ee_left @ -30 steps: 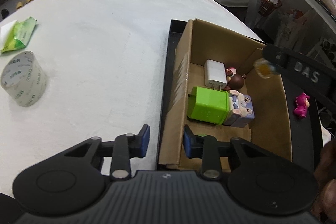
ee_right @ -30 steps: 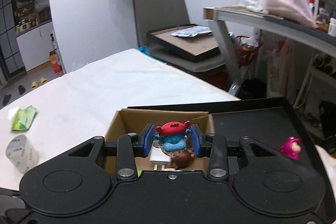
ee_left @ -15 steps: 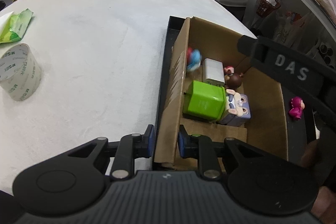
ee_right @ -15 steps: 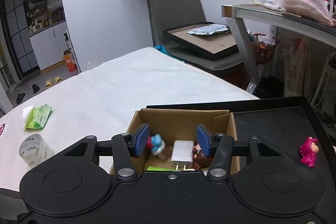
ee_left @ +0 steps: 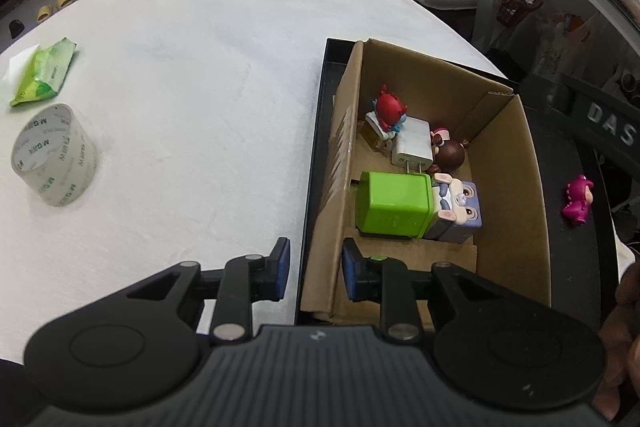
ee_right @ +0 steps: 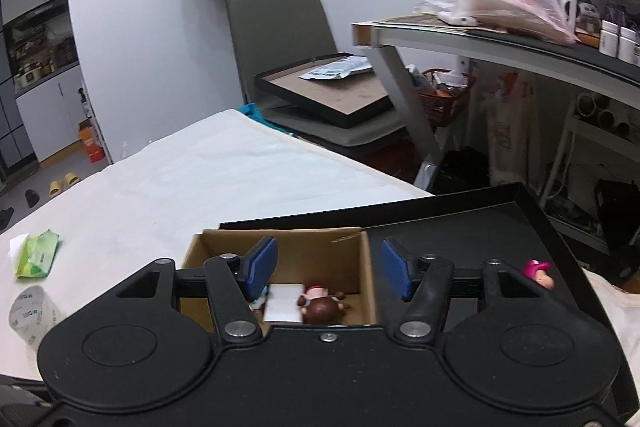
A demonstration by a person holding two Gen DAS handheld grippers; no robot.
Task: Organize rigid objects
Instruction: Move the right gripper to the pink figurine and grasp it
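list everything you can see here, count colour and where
cardboard box: 1, brown, on the black tray
black tray: 1, on the white table
red-and-blue figure: 1, box's far corner
charger: 1, white, in box
brown-haired figure: 1, in box
green block: 1, in box
rabbit block: 1, lilac, beside green block
pink figure: 1, on tray outside box
tape roll: 1, clear, on table
green packet: 1, on table
left gripper: open, astride box's near wall
right gripper: open, empty, above box

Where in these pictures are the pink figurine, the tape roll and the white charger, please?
pink figurine (ee_left: pixel 577 202): left wrist view, on its body.
tape roll (ee_left: pixel 60 163): left wrist view, on its outer wall.
white charger (ee_left: pixel 413 143): left wrist view, on its top face.
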